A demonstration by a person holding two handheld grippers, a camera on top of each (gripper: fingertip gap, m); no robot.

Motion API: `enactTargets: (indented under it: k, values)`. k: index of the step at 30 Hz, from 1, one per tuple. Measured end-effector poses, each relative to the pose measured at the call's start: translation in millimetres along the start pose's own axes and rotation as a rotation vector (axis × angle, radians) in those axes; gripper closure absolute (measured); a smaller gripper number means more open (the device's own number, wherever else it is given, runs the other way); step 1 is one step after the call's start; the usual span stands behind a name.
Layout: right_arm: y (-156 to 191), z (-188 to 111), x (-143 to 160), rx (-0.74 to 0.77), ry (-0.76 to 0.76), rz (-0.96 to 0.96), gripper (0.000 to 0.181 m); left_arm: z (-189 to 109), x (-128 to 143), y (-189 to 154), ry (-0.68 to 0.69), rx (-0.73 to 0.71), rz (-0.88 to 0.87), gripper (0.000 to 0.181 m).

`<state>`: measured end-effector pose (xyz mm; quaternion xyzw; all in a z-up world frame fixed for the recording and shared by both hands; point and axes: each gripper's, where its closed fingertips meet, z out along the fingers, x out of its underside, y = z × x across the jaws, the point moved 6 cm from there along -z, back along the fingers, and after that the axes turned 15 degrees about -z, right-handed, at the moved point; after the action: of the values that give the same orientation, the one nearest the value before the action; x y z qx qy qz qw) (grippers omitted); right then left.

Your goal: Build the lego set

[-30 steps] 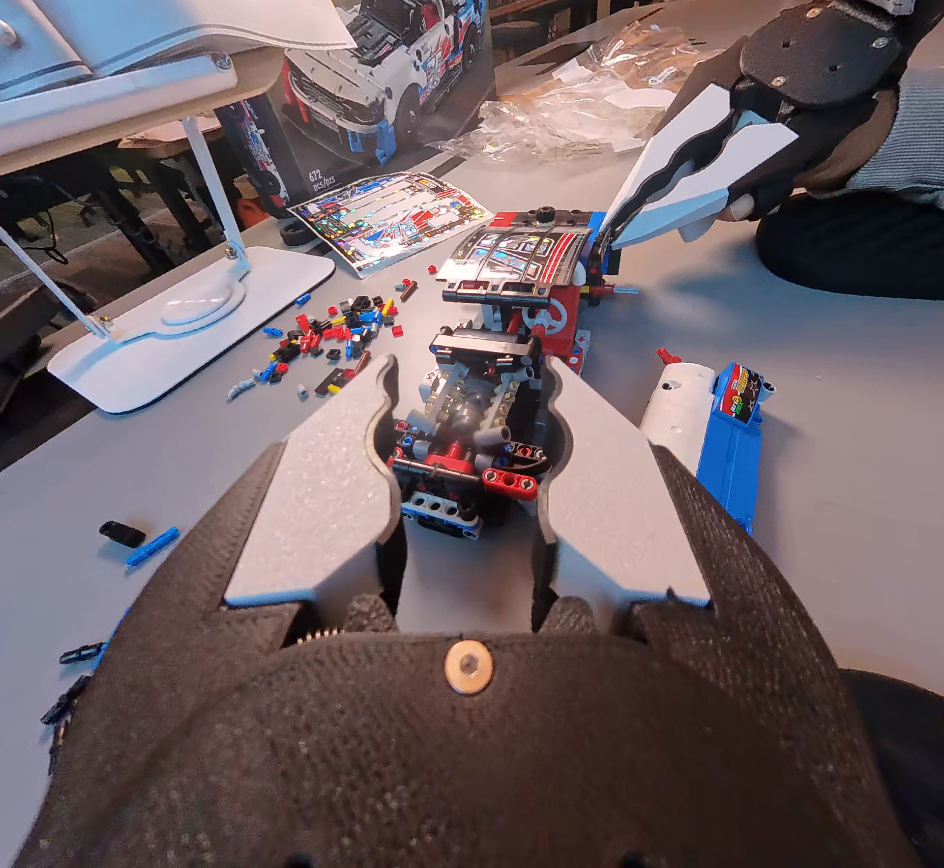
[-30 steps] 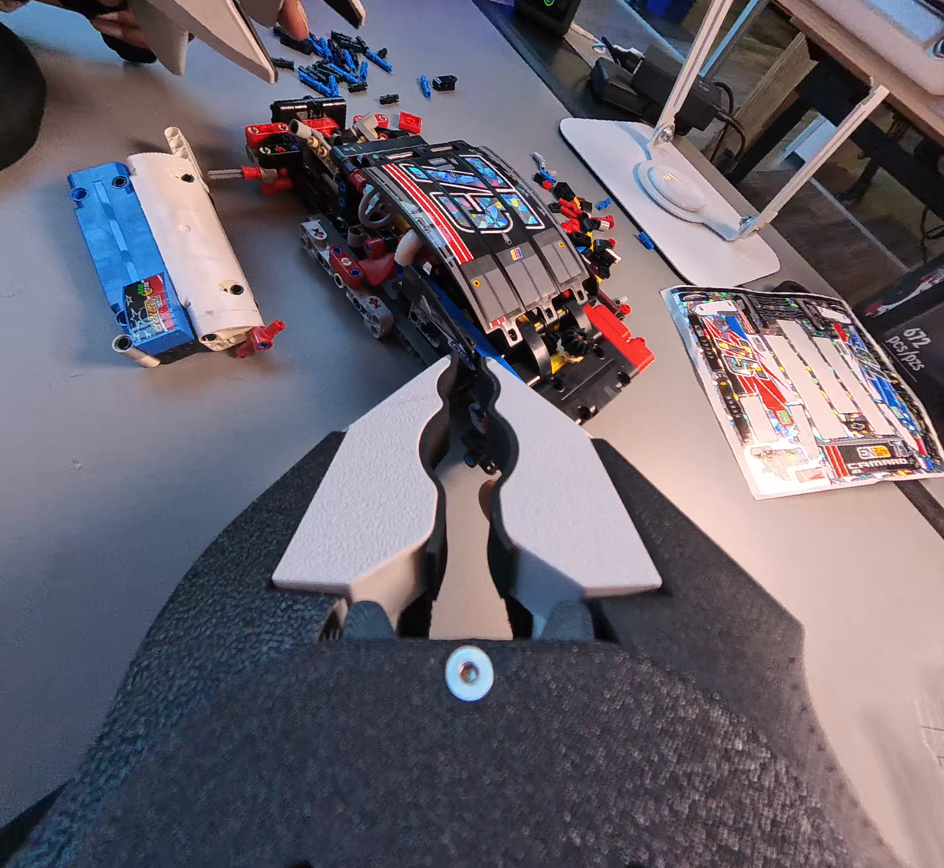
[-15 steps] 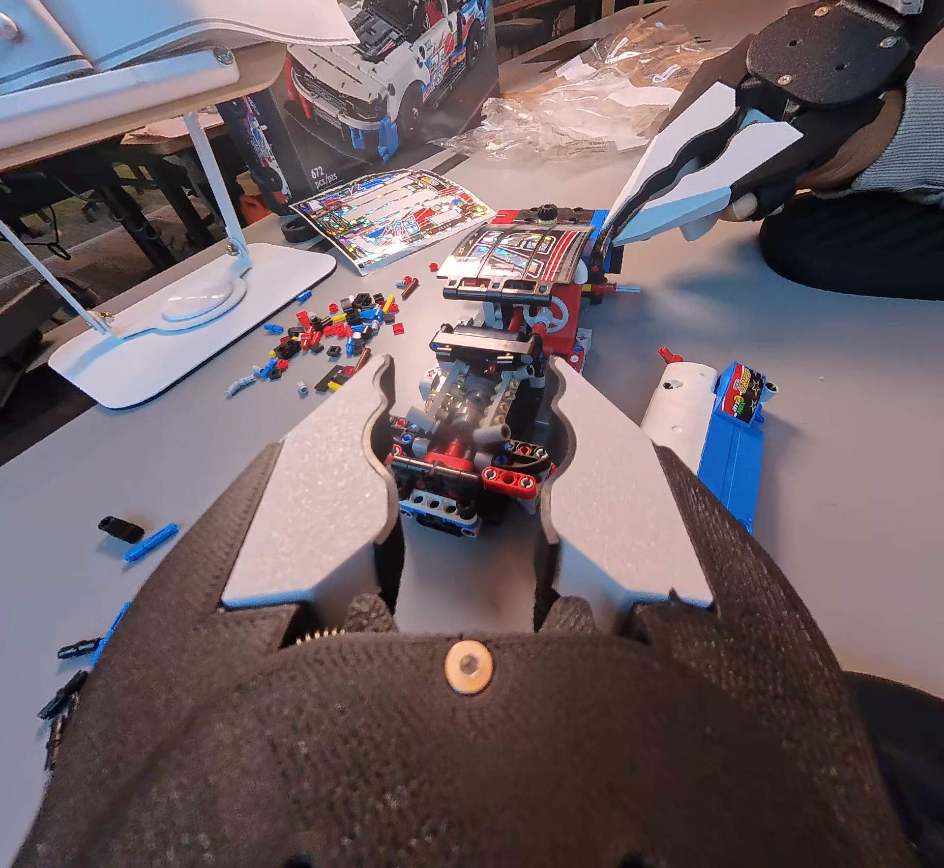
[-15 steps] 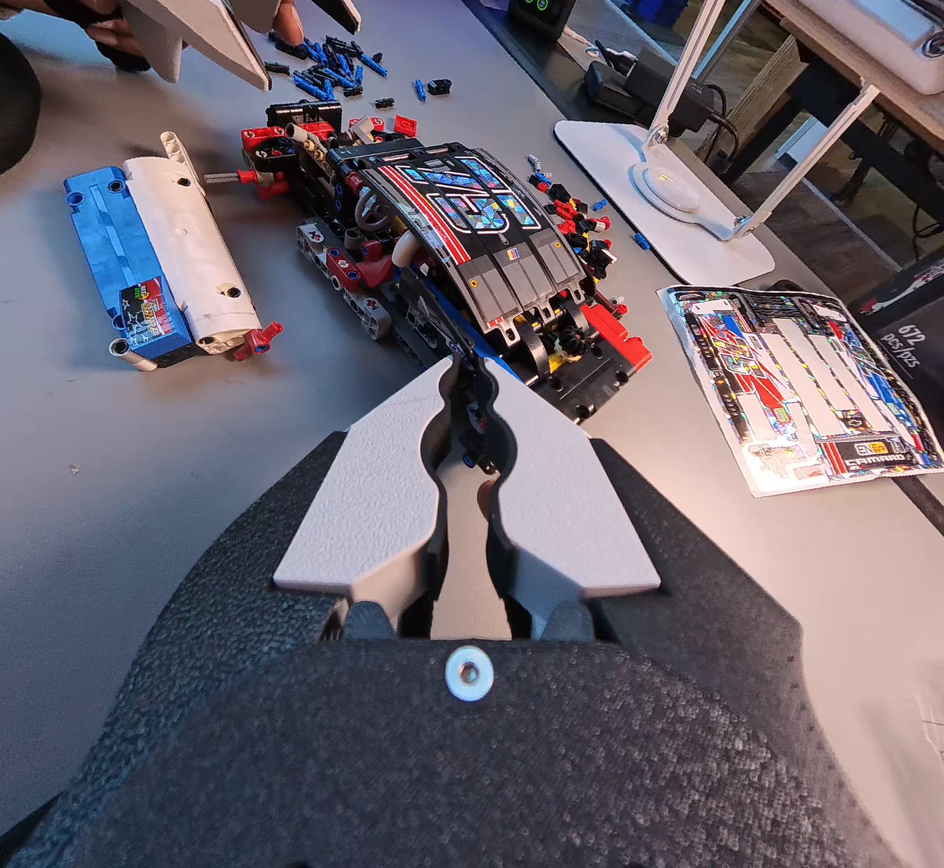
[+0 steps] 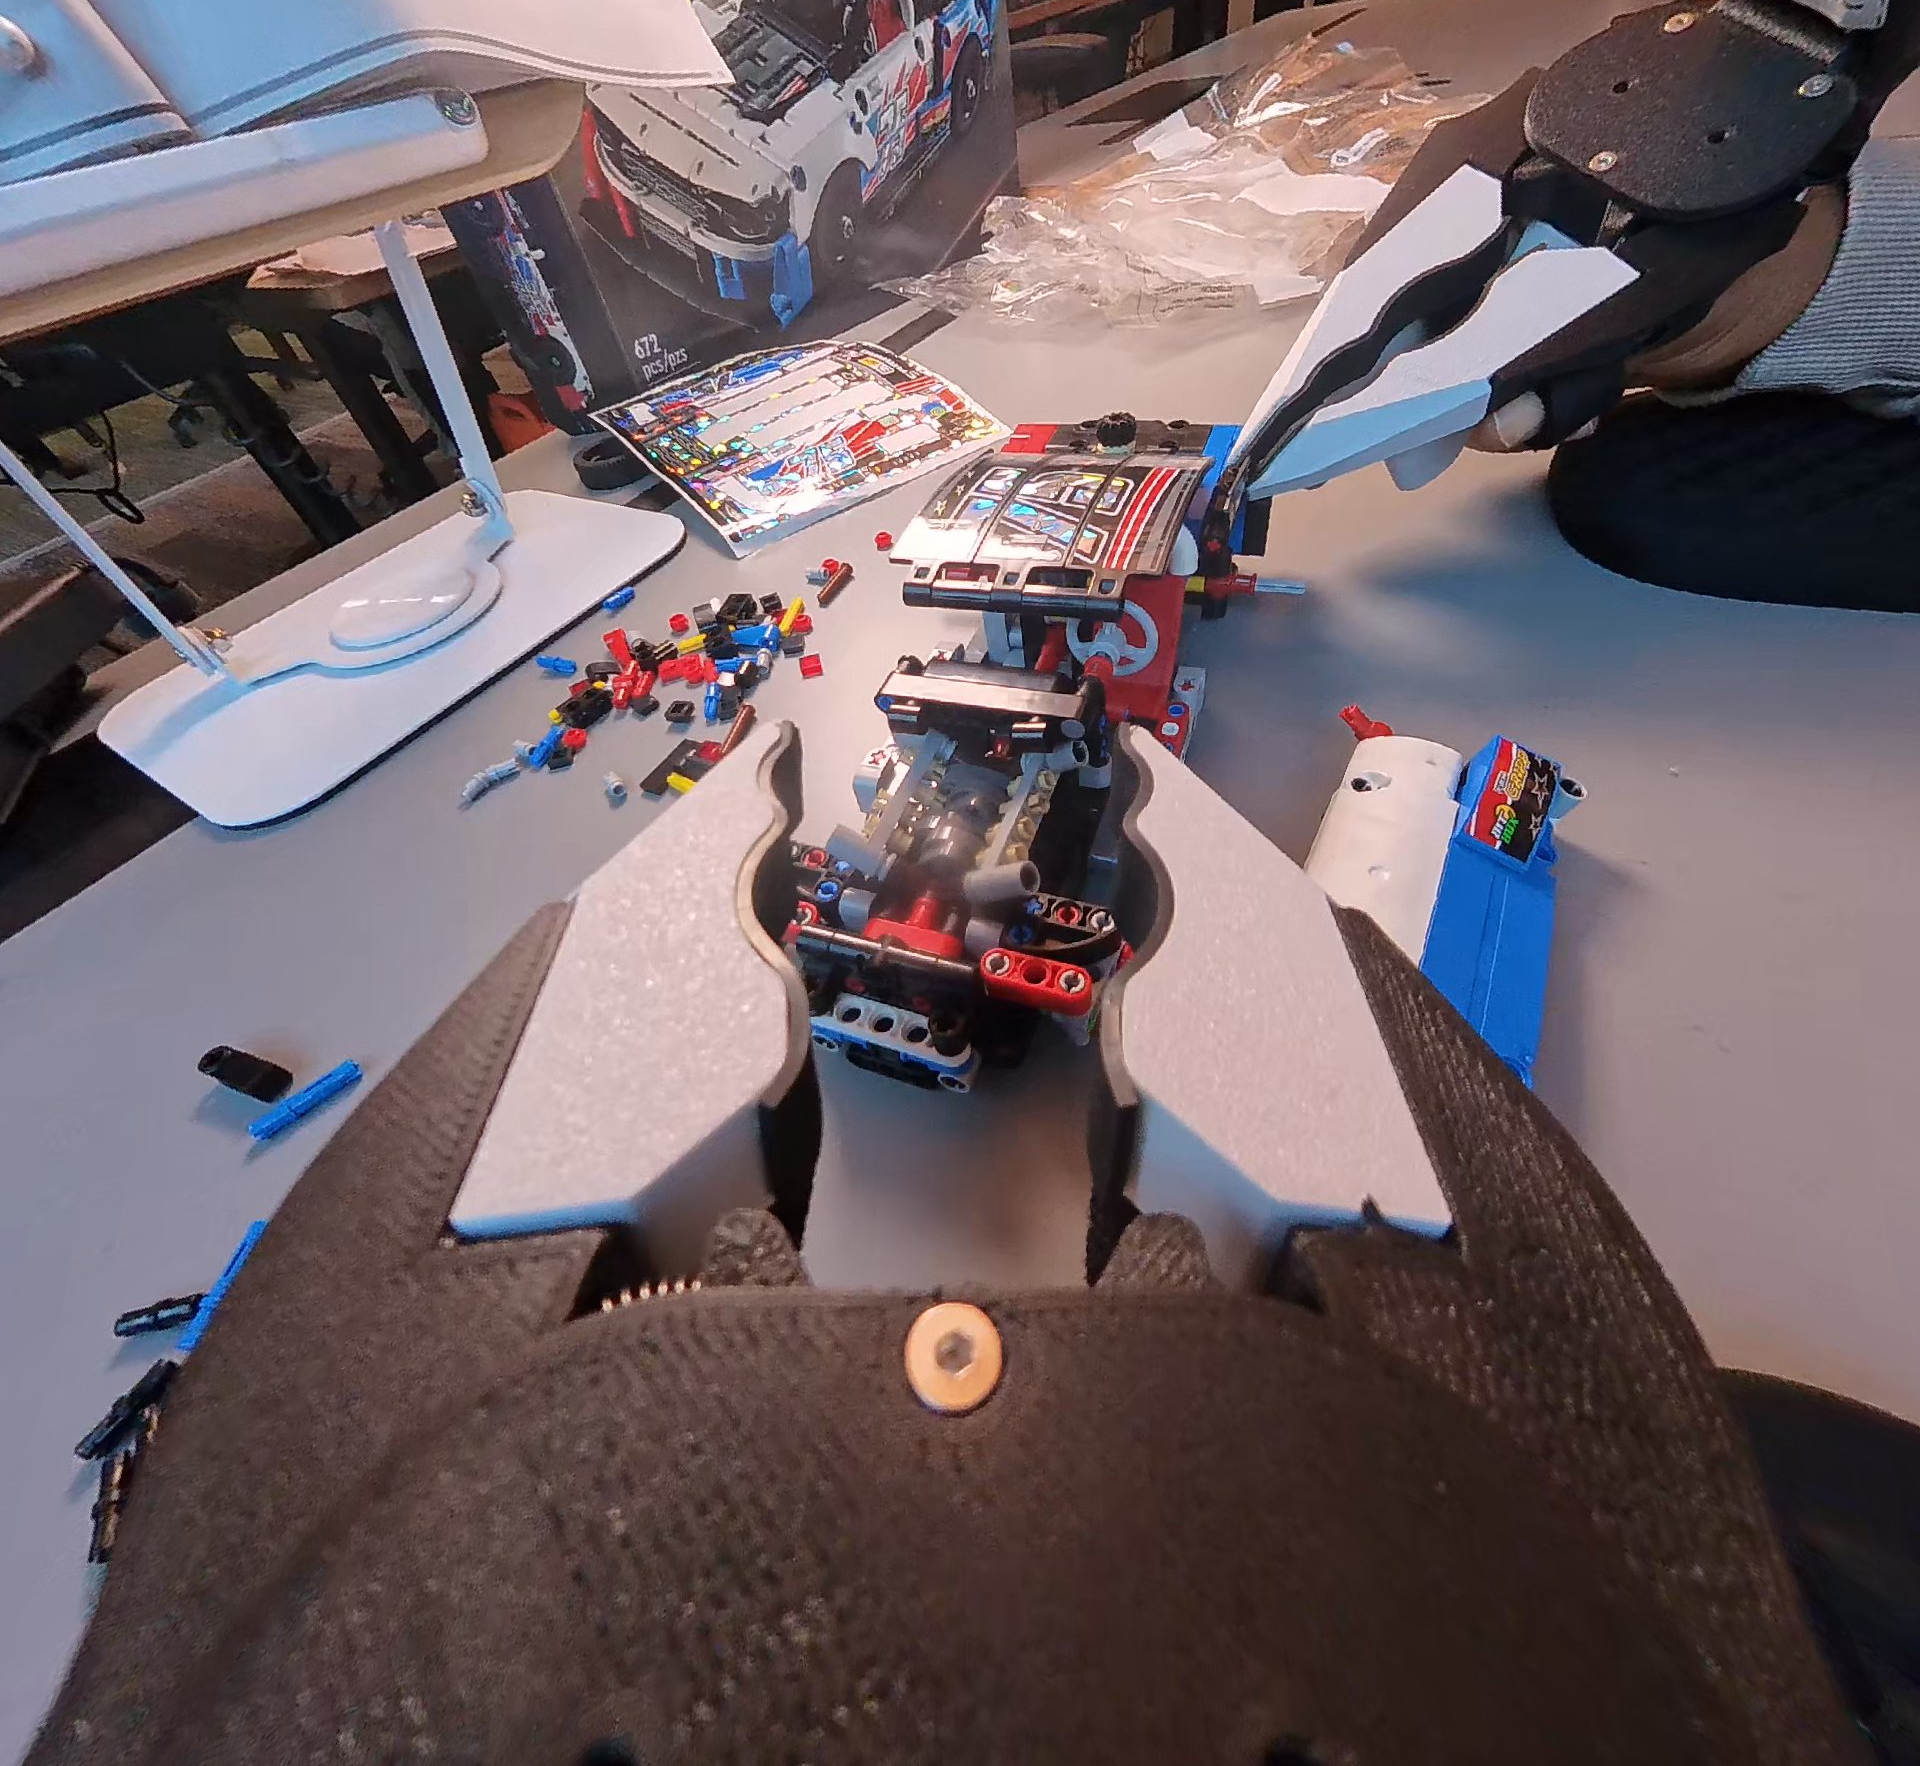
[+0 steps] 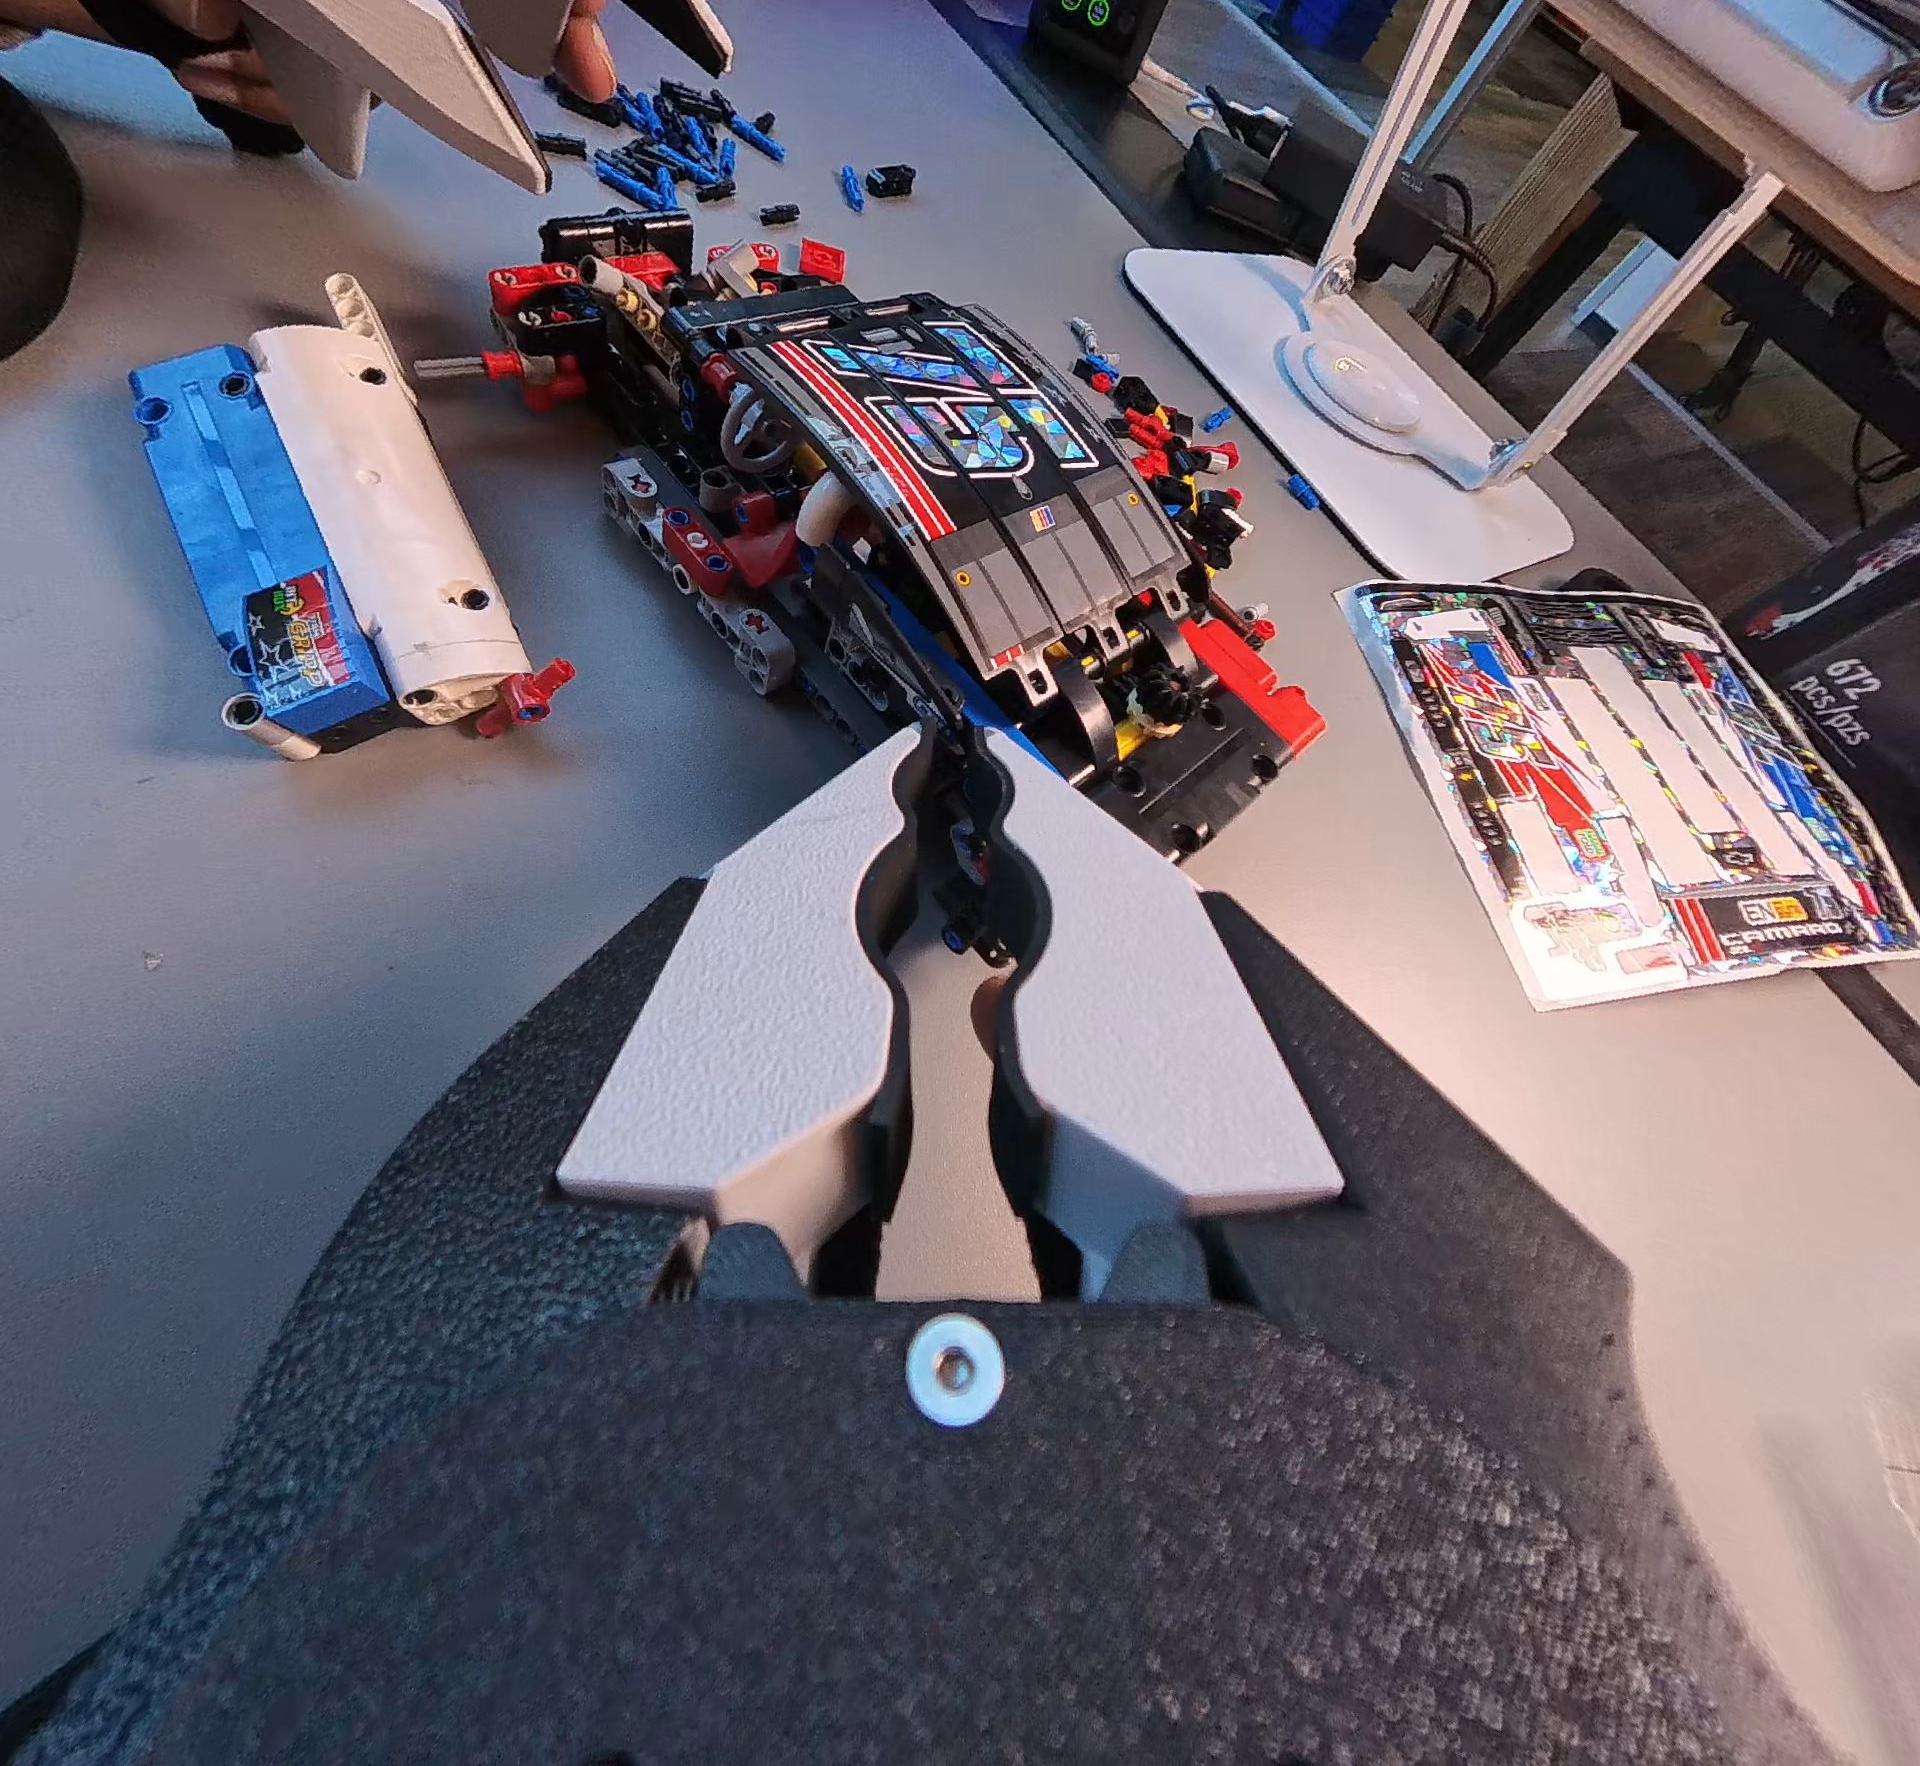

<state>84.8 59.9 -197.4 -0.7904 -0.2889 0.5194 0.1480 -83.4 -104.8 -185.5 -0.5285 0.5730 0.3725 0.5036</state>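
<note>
The half-built race car model (image 6: 914,511) lay near the middle of the grey table (image 6: 312,937), its stickered black roof panel (image 6: 966,459) arched over an open frame of beams, pins and gears. The left gripper (image 5: 951,771) stood with its jaws spread wide on either side of one end of the chassis, not visibly pressing it. The right gripper (image 6: 951,760) had its jaws drawn nearly together on a thin black and blue edge at the other end, apparently pinching it. The model looked light and rigid in its beams but likely to shed parts; the roof panel and the protruding axle (image 6: 457,362) seemed poor places to hold, the low side beams safer. A separate blue and white side panel (image 6: 312,511) lay just beside the car, apart from it. Loose small pieces (image 5: 675,667) lay scattered on the bare table, in no tray; empty clear bags (image 5: 1164,241) sat beyond, near the set's box (image 5: 790,106) and the sticker sheet (image 5: 790,428)
</note>
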Motion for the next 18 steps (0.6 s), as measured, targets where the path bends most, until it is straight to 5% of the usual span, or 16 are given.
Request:
enactTargets:
  k: [18]
  values:
    - [-0.1, -0.3, 0.4, -0.005, -0.009, 0.019, 0.179, 0.7, 1.0, -1.2, 0.012, 0.007, 0.001, 0.123]
